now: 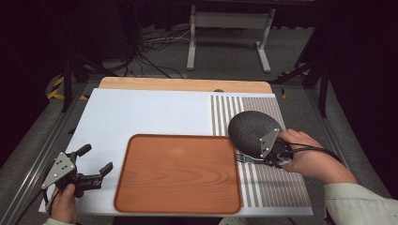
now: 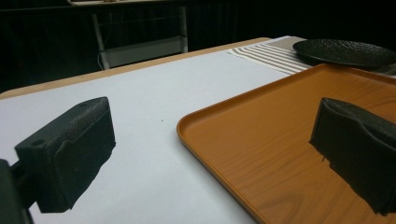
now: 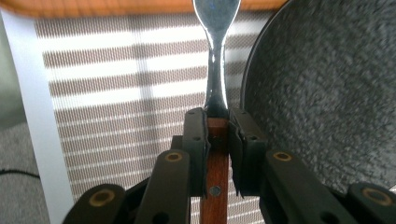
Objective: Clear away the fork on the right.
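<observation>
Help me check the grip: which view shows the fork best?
The right gripper view: the fork runs up the middle, its wooden handle clamped in the right tool. The high view shows just the tines; the left gripper view doesn't help.

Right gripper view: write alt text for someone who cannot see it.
The right gripper has its two black jaws shut on a wooden-handled fork, whose metal neck runs up toward the orange tray at the top edge. Beneath lies a brown-and-white striped placemat, and a black textured plate sits at the right.
</observation>
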`<state>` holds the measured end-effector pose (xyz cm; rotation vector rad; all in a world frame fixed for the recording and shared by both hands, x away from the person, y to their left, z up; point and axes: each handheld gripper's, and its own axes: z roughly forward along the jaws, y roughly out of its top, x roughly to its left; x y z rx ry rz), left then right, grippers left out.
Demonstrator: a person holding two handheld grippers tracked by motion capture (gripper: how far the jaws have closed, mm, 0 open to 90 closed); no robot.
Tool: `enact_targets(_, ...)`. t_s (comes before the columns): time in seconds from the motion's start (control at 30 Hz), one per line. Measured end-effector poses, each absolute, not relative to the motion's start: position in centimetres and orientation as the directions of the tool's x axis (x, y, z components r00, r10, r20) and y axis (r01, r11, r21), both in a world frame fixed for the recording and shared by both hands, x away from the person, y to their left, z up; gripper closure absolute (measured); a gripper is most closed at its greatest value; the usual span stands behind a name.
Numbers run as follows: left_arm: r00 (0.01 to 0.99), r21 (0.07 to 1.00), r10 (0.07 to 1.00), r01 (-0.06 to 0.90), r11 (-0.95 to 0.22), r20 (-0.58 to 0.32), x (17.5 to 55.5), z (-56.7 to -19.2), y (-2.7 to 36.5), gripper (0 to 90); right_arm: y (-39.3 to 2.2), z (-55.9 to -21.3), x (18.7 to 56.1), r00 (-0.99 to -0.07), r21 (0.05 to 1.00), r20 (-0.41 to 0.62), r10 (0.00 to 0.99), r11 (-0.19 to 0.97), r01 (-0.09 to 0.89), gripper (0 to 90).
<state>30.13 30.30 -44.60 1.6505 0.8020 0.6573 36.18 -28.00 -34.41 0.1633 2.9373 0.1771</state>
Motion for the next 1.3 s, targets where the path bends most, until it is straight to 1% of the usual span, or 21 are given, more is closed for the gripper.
enact_targets(0.13,0.614,0.977,0.79,0.163,-0.14,0.011,30.1,-44.6,30.3,0.6,-27.1,-33.9,36.3,-0.969,0.175,-0.203,0.139,0.979,0.104,78.3)
enact_targets(0.2,0.614,0.976,0.789,0.164,-0.141,0.011,30.1,-44.6,30.4,0.6,-26.7,-33.7,36.3,-0.966,0.191,-0.201,0.163,0.974,0.124,78.3)
enact_targets(0.27,0.613,0.976,0.79,0.164,-0.14,0.01,30.1,-44.6,30.4,0.6,-26.6,-33.6,36.3,-0.965,0.199,-0.203,0.164,0.972,0.123,78.3)
enact_targets(0.43,0.613,0.977,0.79,0.163,-0.139,0.01,30.1,-44.6,30.4,0.6,-25.6,-33.4,36.4,-0.955,0.258,-0.192,0.227,0.95,0.174,78.3)
enact_targets(0.57,0.612,0.977,0.791,0.162,-0.138,0.01,30.1,-44.6,30.4,0.6,-25.1,-33.2,36.5,-0.949,0.291,-0.186,0.255,0.937,0.195,78.4)
enact_targets(0.7,0.613,0.977,0.79,0.162,-0.139,0.011,30.1,-44.6,30.4,0.6,-24.5,-33.0,36.5,-0.935,0.337,-0.159,0.316,0.908,0.249,78.4)
enact_targets(0.73,0.613,0.977,0.79,0.162,-0.139,0.011,30.1,-44.6,30.4,0.6,-24.5,-33.0,36.5,-0.935,0.337,-0.159,0.316,0.908,0.249,78.4)
enact_targets(0.77,0.612,0.977,0.791,0.162,-0.139,0.011,30.1,-44.6,30.4,0.6,-24.2,-33.0,36.5,-0.929,0.36,-0.158,0.335,0.896,0.262,78.4)
enact_targets(0.9,0.611,0.978,0.791,0.162,-0.135,0.008,30.1,-44.6,30.4,0.6,-23.3,-32.8,36.6,-0.916,0.402,-0.121,0.383,0.862,0.308,78.4)
enact_targets(1.03,0.612,0.977,0.791,0.161,-0.136,0.009,30.1,-44.5,30.4,0.6,-22.6,-32.8,36.6,-0.895,0.426,-0.091,0.436,0.83,0.361,78.4)
enact_targets(1.07,0.612,0.977,0.791,0.161,-0.136,0.009,30.1,-44.5,30.4,0.6,-22.6,-32.8,36.6,-0.895,0.426,-0.091,0.436,0.83,0.361,78.4)
enact_targets(1.13,0.612,0.978,0.791,0.161,-0.135,0.009,30.1,-44.5,30.4,0.6,-22.2,-32.7,36.6,-0.88,0.444,-0.065,0.47,0.803,0.396,78.4)
enact_targets(1.3,0.614,0.977,0.789,0.161,-0.137,0.009,30.1,-44.5,30.5,0.6,-21.5,-32.6,36.6,-0.849,0.45,-0.026,0.528,0.764,0.461,78.4)
